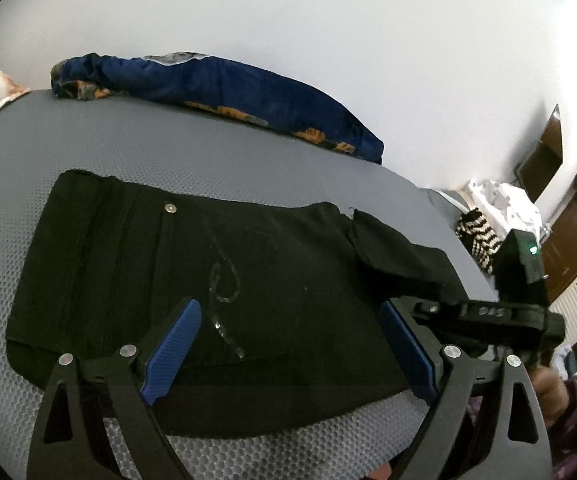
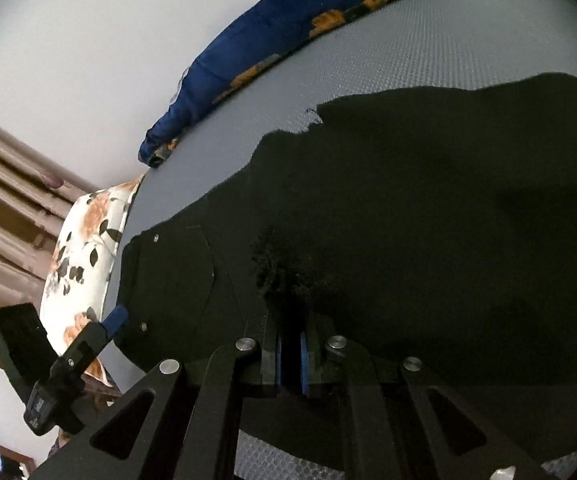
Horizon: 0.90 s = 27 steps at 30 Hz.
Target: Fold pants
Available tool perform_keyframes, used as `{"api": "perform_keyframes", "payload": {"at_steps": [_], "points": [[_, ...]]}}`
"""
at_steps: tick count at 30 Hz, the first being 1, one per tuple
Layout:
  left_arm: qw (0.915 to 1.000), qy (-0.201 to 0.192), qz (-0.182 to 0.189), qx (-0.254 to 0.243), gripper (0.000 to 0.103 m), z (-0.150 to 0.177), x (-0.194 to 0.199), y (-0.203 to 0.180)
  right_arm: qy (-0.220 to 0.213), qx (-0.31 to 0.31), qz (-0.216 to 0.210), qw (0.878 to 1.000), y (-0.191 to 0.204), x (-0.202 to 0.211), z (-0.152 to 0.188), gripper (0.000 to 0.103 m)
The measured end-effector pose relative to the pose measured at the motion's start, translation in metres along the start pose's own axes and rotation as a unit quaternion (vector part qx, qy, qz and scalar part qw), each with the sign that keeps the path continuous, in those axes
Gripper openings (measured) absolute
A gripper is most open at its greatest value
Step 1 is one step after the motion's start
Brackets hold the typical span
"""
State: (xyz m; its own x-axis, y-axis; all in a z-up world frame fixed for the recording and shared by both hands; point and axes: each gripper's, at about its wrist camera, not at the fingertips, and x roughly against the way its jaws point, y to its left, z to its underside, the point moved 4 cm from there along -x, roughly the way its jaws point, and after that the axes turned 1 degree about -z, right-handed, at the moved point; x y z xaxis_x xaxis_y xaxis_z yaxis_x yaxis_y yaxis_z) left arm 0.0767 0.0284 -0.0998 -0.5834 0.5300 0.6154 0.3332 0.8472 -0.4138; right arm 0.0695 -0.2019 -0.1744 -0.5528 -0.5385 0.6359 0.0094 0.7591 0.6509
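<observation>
Black denim pants half folded on the grey honeycomb-textured mattress

Nearest, the right gripper pinches the black denim pants to carry a fold; the left gripper hovers wide apart above them; on the far side of the grey honeycomb-textured mattress lies a blue floral blanket.

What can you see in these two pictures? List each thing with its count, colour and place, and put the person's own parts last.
Pants: one, black, spread on the grey surface, partly folded.
Bed surface: one, grey, textured, under the pants.
Blanket: one, dark blue with orange flowers, along the far edge by the wall.
Pillow: one, white with orange and black leaves, at the end of the bed.
Curtain: brown, beside the pillow.
Striped cloth: one, black and white, off the bed's far corner.
Left gripper: black with blue pads, jaws apart over the pants.
Right gripper: black with blue pads, jaws shut on pants fabric.
</observation>
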Motion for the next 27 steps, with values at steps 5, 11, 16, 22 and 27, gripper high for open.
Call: {"api": "perform_keyframes", "payload": {"at_steps": [5,11,16,22,27], "points": [[0.9999,0.014,0.004,0.009,0.091,0.003,-0.005,0.001,-0.01,0.078,0.028,0.996,0.027,0.011,-0.001,0.008],[0.9998,0.021,-0.002,0.005,0.091,0.006,-0.007,0.0,0.012,0.144,0.058,0.988,0.029,-0.001,0.028,0.008],[0.9996,0.027,-0.004,0.005,0.091,0.008,-0.011,-0.001,0.004,0.173,0.072,0.982,0.034,0.005,0.034,0.009],[0.9991,0.04,0.01,0.009,0.091,0.012,-0.018,-0.005,0.023,0.199,0.074,0.977,0.037,-0.003,0.051,0.013],[0.9918,0.092,0.087,0.019,0.091,0.011,-0.022,-0.029,-0.003,0.161,-0.04,0.986,0.034,0.035,0.044,0.058]]}}
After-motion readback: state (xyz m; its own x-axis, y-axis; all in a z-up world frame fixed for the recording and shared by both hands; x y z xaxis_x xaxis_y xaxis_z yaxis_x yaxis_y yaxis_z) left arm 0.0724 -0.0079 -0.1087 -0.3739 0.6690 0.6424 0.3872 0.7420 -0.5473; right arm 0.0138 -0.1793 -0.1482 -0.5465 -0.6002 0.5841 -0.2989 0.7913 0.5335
